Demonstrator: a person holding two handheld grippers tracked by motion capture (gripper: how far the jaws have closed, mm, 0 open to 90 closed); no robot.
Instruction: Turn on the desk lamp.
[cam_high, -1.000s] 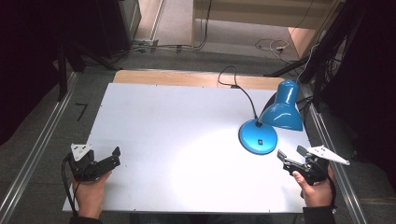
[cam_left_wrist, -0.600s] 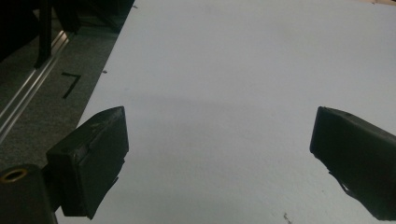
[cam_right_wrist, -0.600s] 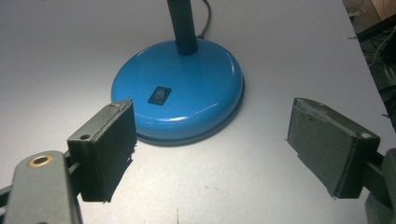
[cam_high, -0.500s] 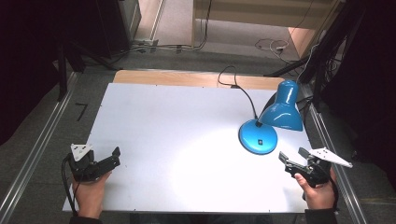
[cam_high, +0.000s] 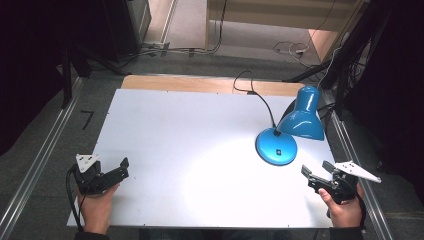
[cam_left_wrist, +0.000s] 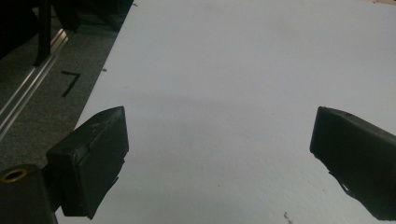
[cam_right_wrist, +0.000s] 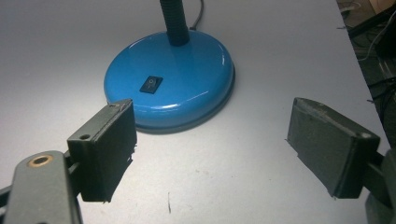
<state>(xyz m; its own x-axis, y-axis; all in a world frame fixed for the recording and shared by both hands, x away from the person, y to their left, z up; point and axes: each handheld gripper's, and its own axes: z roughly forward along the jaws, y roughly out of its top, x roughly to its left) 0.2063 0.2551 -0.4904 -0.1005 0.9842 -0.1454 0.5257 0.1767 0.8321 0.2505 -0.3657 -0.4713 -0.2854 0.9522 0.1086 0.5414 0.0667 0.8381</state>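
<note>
One blue lamp (cam_high: 287, 131) stood on right side of white tabletop (cam_high: 190, 150), lit, shade (cam_high: 302, 117) tilted down over round base (cam_right_wrist: 170, 86); black switch (cam_right_wrist: 151, 84) sat on base top, cord (cam_high: 250, 86) ran off far edge. Right gripper (cam_high: 316, 172) hovered just near base, jaws spread wide, empty. Left gripper (cam_high: 120, 167) hung well apart at near left corner, jaws spread, empty.

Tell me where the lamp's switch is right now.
The switch sits on top of the lamp base, facing the open right gripper, near the table's right edge.
</note>
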